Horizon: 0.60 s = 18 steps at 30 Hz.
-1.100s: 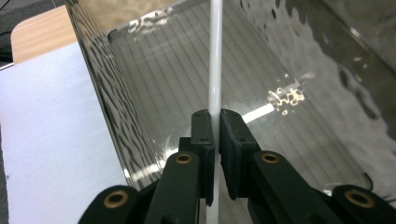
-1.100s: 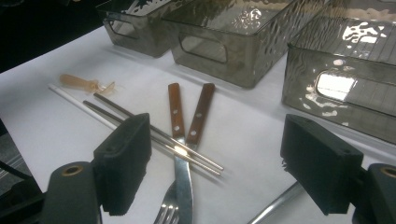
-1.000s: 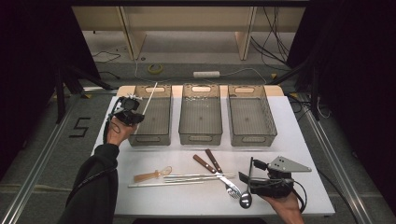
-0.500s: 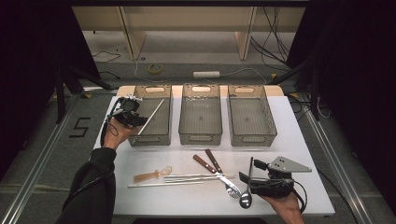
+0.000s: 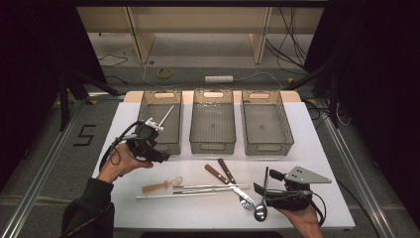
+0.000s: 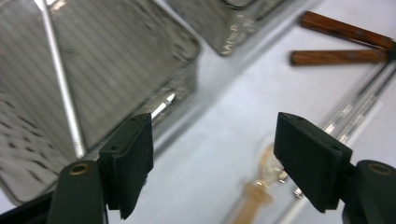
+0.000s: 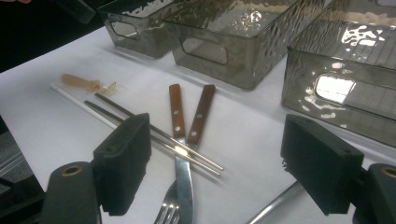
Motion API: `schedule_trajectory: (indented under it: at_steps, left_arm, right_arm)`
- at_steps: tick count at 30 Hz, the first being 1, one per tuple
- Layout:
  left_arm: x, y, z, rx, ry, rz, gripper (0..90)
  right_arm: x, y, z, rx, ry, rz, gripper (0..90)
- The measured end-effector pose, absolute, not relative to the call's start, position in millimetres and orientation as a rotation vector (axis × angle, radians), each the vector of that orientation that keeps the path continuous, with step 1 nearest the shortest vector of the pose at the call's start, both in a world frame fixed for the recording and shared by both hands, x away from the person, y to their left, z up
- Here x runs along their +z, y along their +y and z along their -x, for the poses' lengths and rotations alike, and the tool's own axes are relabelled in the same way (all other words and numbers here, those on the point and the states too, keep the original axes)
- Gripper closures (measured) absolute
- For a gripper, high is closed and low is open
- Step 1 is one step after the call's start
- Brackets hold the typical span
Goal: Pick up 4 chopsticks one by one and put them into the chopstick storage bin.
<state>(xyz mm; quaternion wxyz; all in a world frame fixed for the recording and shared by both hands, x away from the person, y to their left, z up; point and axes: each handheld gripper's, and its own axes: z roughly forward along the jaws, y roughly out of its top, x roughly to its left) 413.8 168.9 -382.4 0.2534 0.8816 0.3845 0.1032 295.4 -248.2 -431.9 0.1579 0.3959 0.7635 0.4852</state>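
Note:
A thin white stick (image 5: 165,116) lies slanted inside the left grey bin (image 5: 146,106); in the left gripper view the white stick (image 6: 60,79) leans on the bin's floor. My left gripper (image 5: 159,154) hovers at that bin's near corner. Its jaws have just been opening and are open with nothing between them (image 6: 215,163). My right gripper (image 5: 265,182) rests open at the table's near right. A metal spoon's handle (image 7: 271,207) runs between its jaws, untouched.
Middle bin (image 5: 213,144) and right bin (image 5: 267,144) stand beside the left one. On the white table lie a wooden-handled fork (image 7: 180,186) and knife (image 5: 230,174), metal chopsticks (image 5: 208,187), another white stick (image 5: 168,197) and a clear plastic spoon (image 5: 161,187).
The left gripper let go of the white stick, which now lies in the left bin. The left hand drew back toward the table's near side and its jaws opened. The right hand stayed still.

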Motion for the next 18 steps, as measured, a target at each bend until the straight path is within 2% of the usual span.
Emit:
schedule_trajectory:
  at_steps: [10, 18]
  left_arm:
    - [-388.9, 148.8, -381.0, 0.171, 0.903, -2.493, 26.0]
    - [-403.6, 143.7, -361.7, 0.14, 0.852, -2.561, 25.0]
  right_arm:
    - [-431.6, -248.6, -294.9, 1.389, 2.185, -1.13, 25.5]
    - [-431.7, -248.2, -294.7, 1.389, 2.188, -1.13, 25.5]
